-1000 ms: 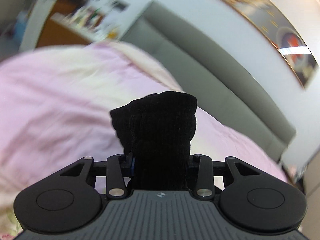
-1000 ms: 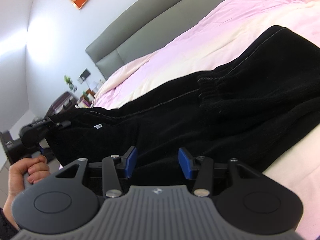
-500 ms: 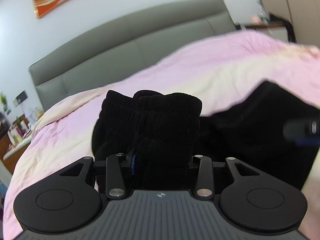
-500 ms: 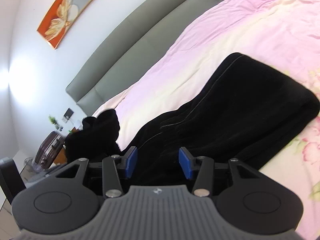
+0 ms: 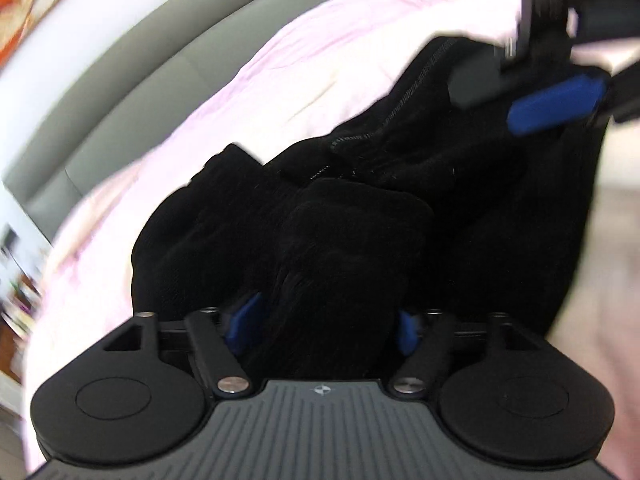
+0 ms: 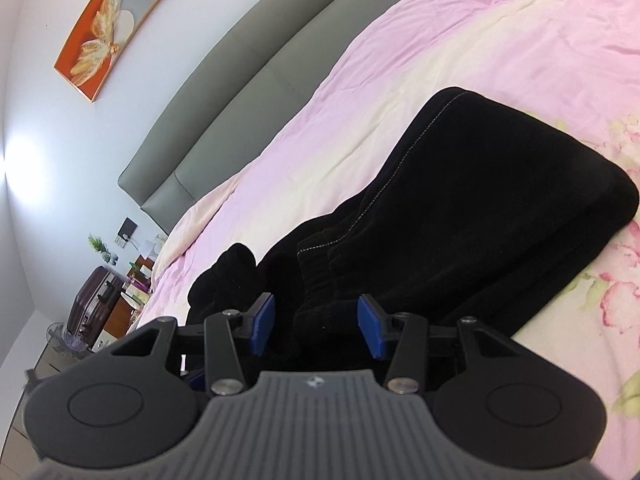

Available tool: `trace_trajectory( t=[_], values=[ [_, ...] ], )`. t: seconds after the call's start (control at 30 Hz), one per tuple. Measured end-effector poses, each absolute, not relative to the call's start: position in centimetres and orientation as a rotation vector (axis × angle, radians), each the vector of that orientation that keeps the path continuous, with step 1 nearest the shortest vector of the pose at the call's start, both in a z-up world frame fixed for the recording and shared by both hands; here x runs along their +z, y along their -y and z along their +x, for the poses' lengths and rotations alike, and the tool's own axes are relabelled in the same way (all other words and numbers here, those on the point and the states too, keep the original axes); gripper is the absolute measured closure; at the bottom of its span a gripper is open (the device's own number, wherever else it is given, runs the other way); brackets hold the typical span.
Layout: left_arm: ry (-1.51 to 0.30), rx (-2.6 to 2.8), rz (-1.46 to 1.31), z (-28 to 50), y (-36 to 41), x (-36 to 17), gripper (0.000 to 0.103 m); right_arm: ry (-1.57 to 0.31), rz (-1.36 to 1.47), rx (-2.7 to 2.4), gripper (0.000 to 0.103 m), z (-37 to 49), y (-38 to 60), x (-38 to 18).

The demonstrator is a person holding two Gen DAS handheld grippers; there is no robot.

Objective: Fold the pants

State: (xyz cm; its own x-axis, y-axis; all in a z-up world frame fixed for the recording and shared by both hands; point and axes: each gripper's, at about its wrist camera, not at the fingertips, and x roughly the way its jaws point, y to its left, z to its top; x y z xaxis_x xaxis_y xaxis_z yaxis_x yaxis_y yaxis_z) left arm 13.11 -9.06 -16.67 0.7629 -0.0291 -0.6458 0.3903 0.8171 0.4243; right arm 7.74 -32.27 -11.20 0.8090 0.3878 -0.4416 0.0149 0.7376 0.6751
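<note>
The black pants point(image 6: 480, 208) lie folded lengthwise on the pink bedspread point(image 6: 400, 92). My left gripper point(image 5: 326, 324) is shut on a bunched end of the pants point(image 5: 348, 248) and holds it over the rest of the fabric. My right gripper point(image 6: 316, 324) is open, its blue pads either side of the ribbed cuff point(image 6: 320, 276) without gripping it. The right gripper also shows in the left wrist view point(image 5: 556, 96), blurred, at the upper right.
A grey padded headboard point(image 6: 256, 76) runs along the far side of the bed. An orange picture point(image 6: 108, 36) hangs on the wall. A dark suitcase point(image 6: 96, 304) and a cluttered nightstand point(image 6: 136, 276) stand left of the bed.
My left gripper has carried the bunched pants end rightward over the bed toward the rest of the pants. The right gripper stays open and has come closer to the cuff.
</note>
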Motion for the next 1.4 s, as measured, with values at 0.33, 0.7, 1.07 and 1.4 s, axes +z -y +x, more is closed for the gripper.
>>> trace_trajectory(
  t=[0.33,0.7,1.07,1.4],
  values=[
    [-0.672,-0.245,-0.332,12.0,-10.0,-13.4,0.012,-0.713,0.585,0.423,0.046,13.2,28.0,-9.0],
    [-0.905,-0.302,-0.786,16.8,-16.2,-21.3,0.013,-1.008,0.481,0.554,0.071,23.4,22.4,-12.8],
    [-0.892,-0.215,-0.544,16.9,-13.2,-16.8,0.052,-0.993,0.559,0.572,0.088,23.4,26.9,-12.9],
    [-0.886,-0.203,-0.698,14.3,-15.7,-19.0,0.031,-0.654,0.180,0.458,0.064,13.1,24.1,-8.3]
  ],
)
